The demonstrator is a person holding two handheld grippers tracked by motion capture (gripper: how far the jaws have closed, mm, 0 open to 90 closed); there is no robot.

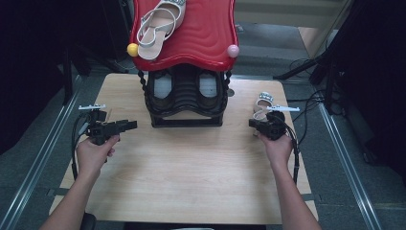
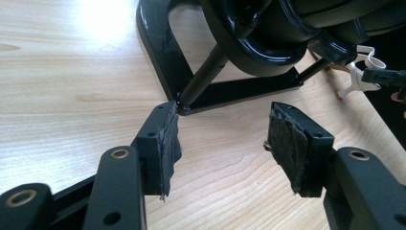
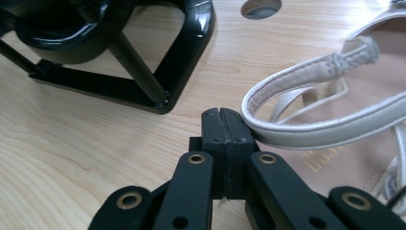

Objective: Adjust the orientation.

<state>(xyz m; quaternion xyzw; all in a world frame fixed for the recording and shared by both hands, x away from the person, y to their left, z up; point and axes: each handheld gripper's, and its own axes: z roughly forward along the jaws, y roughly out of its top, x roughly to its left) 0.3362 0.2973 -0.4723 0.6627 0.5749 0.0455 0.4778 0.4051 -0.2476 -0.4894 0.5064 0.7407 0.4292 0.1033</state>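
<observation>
A pale strappy sandal [image 3: 335,124] is seen lying flat on the wooden table [image 1: 191,172], just to the right of and ahead of the right gripper [image 3: 223,115], whose jaws are pressed together with nothing visible between them; the looped back strap [image 3: 297,79] appears to brush the right side of the closed tips, though no hold on it can be made out. In the high view the same sandal [image 1: 263,103] lies just beyond the right gripper [image 1: 253,123], near the table's right edge. The left gripper [image 2: 222,139] is held wide open over bare wood, with the black base of the shoe rack [image 2: 225,91] just ahead of its tips and nothing between the pads. A second sandal [image 1: 160,26] is already resting on the rack's red top shelf [image 1: 201,38], well ahead of both grippers, so the shoe on the table is judged to be the piece in hand. It is expected to be light, with a fairly stiff sole and thin, soft straps that would flex and let the shoe swing if pinched alone. A firmer hold is likely to be had across the edge of the sole or at the heel, where the strap meets it; the smooth insole may be slippery under the pads.
</observation>
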